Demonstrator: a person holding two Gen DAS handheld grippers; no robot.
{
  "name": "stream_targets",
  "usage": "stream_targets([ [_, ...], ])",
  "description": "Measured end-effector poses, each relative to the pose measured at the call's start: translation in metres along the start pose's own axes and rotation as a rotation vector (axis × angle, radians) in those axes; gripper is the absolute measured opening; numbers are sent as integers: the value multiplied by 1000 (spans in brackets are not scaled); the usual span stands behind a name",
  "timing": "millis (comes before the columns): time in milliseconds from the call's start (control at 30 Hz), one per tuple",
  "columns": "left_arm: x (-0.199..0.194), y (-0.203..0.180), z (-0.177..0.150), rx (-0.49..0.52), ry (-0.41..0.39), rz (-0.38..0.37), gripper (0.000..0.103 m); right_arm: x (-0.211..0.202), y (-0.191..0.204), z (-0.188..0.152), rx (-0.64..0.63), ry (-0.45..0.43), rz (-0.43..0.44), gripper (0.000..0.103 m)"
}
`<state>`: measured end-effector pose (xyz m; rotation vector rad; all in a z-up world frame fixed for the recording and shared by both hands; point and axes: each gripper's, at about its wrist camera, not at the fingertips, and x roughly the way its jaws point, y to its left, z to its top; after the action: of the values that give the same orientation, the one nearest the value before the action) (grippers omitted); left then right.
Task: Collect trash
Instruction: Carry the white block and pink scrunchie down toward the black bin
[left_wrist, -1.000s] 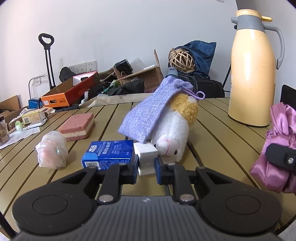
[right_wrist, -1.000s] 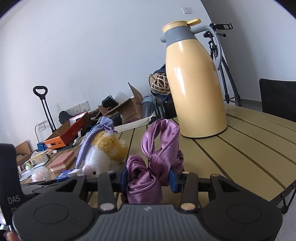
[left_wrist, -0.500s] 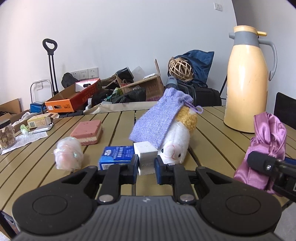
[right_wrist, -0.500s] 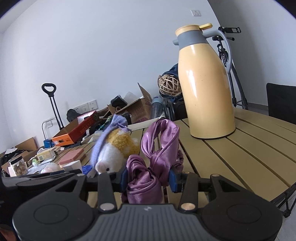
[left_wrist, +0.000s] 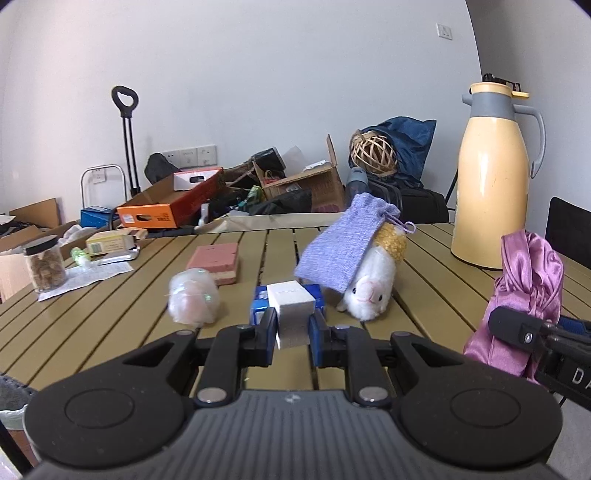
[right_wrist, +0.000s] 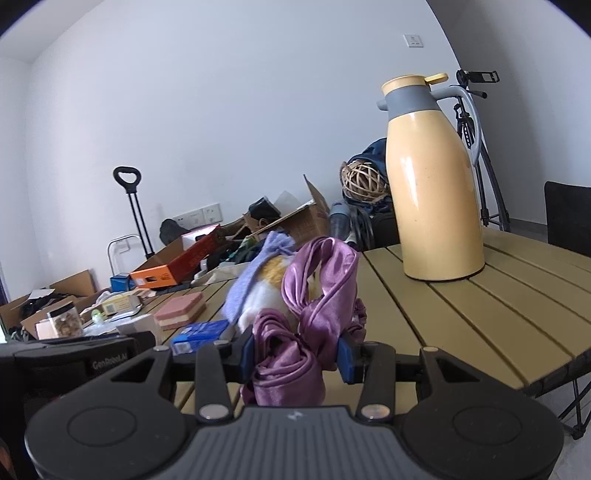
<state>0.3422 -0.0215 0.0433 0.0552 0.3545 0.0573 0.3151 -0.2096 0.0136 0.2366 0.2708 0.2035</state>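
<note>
My left gripper is shut on a small white box, lifted above the slatted table. Behind the box lies a blue carton, partly hidden. A wrapped pink bundle sits to its left. My right gripper is shut on a crumpled purple satin cloth, which also shows at the right of the left wrist view as the purple cloth. A white plush toy with a lilac pouch over it stands behind the carton.
A tall yellow thermos stands at the table's back right. A pink sponge block, a glass jar and papers lie to the left. Boxes, bags and a hand trolley crowd the floor beyond. A black chair stands at right.
Both grippers have pulled back from the table with their loads, so the plush toy, carton and thermos look smaller and farther. The right gripper's body has come into the left view.
</note>
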Motion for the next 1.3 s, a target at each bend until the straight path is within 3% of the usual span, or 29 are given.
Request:
stream_targets([
  [667, -81, 33, -50, -28, 49, 9, 19, -61, 33, -46, -65, 114, 65, 42],
  [967, -94, 40, -78, -11, 116, 3, 19, -73, 37, -66, -83, 186, 74, 42],
  [1300, -89, 46, -116, 11, 243, -7, 19, -71, 37, -96, -91, 304, 65, 42],
])
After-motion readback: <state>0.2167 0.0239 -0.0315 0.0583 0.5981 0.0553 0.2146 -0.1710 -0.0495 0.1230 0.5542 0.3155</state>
